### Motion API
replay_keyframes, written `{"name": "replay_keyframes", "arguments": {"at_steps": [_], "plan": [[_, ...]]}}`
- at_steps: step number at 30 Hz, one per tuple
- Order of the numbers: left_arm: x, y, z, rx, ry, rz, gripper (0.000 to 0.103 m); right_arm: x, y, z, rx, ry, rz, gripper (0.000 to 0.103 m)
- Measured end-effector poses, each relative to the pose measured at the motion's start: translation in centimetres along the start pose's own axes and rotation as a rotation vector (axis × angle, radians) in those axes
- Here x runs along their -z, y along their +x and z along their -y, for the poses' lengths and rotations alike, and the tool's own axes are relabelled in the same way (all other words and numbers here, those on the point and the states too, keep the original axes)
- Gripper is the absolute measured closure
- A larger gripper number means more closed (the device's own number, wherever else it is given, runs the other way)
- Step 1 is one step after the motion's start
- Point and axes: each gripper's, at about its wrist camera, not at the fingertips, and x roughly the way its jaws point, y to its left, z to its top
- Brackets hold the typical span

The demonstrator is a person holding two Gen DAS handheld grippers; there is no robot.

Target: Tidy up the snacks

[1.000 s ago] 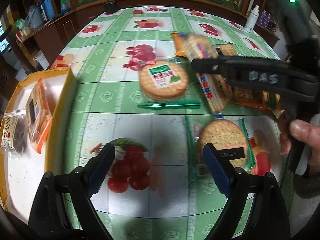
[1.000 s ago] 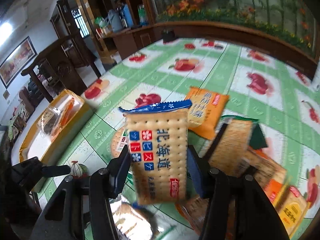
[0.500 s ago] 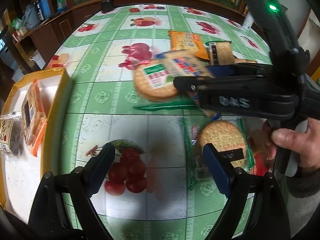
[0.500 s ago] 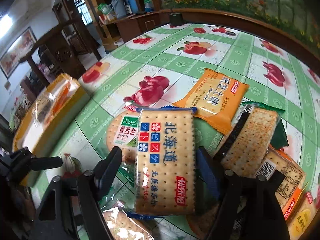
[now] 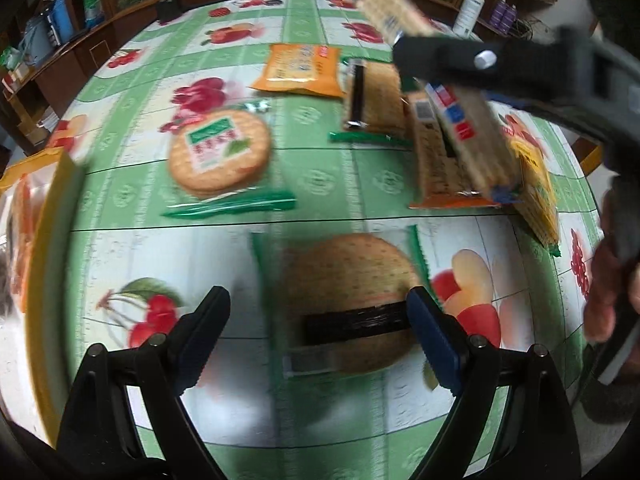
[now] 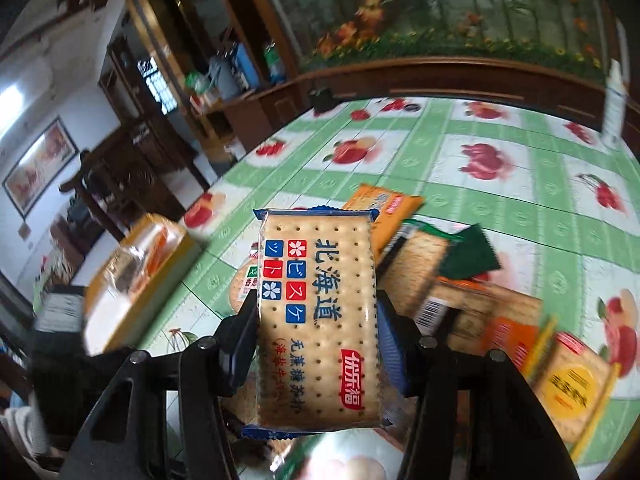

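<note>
My left gripper is open above the table. A round cracker pack with a black strip lies below, between its fingers; contact is unclear in the blur. My right gripper is shut on a rectangular cracker pack with blue ends, held upright above the table. In the left wrist view that cracker pack hangs at the upper right. On the far left edge stands a yellow tray holding wrapped snacks, and the same yellow tray is at centre left in the right wrist view.
A second round cracker pack, an orange packet and a square cracker pack lie on the fruit-patterned tablecloth. More packs are piled at the right. A person's hand grips the right tool. A white bottle stands at the far edge.
The right gripper has carried the rectangular pack up and to the right, off the pile. My left gripper has shifted right, so the near round pack now sits between its fingers.
</note>
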Motion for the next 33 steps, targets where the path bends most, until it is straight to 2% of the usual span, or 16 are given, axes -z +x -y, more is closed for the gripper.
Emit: {"name": "replay_keyframes", "arguments": {"at_steps": [2,5,10,16,19,20,23,26,30,33], "plan": [[-0.2,0.2,0.6,0.012,-0.013,0.011,0.012,0.4,-0.8,0.4,0.000,0.010,0.011,0.049],[-0.5,1.0,1.1,0.016,-0.024,-0.025,0.011,0.9,-1.3,0.8,0.004,0.023,0.017,0.049],[-0.5,1.3,1.7,0.025,-0.034,-0.035,0.009,1.3,-2.0,1.7,-0.008,0.056,0.038,0.049],[-0.1,1.8,3.3,-0.032,0.035,-0.020,0.006,1.6,-2.2,1.9,-0.008,0.066,0.042,0.049],[0.0,2.0,3.6,-0.047,0.059,0.016,0.006,1.8,-2.4,1.9,-0.009,0.074,0.051,0.049],[0.0,2.0,3.6,-0.050,0.069,0.025,0.009,1.9,-2.5,1.9,-0.010,0.075,0.052,0.049],[0.0,1.4,3.3,-0.043,0.081,0.059,0.030,2.0,-2.6,2.1,-0.002,0.072,0.050,0.049],[0.0,0.9,2.1,-0.009,0.048,0.061,0.037,2.2,-2.9,2.1,0.007,0.071,0.050,0.049],[0.4,0.0,0.7,-0.026,0.023,0.073,0.048,2.5,-3.0,1.2,0.012,0.052,0.041,0.049],[0.9,-1.0,-0.4,-0.035,0.010,0.087,0.049,2.5,-2.5,0.3,0.011,0.034,0.026,0.049]]}}
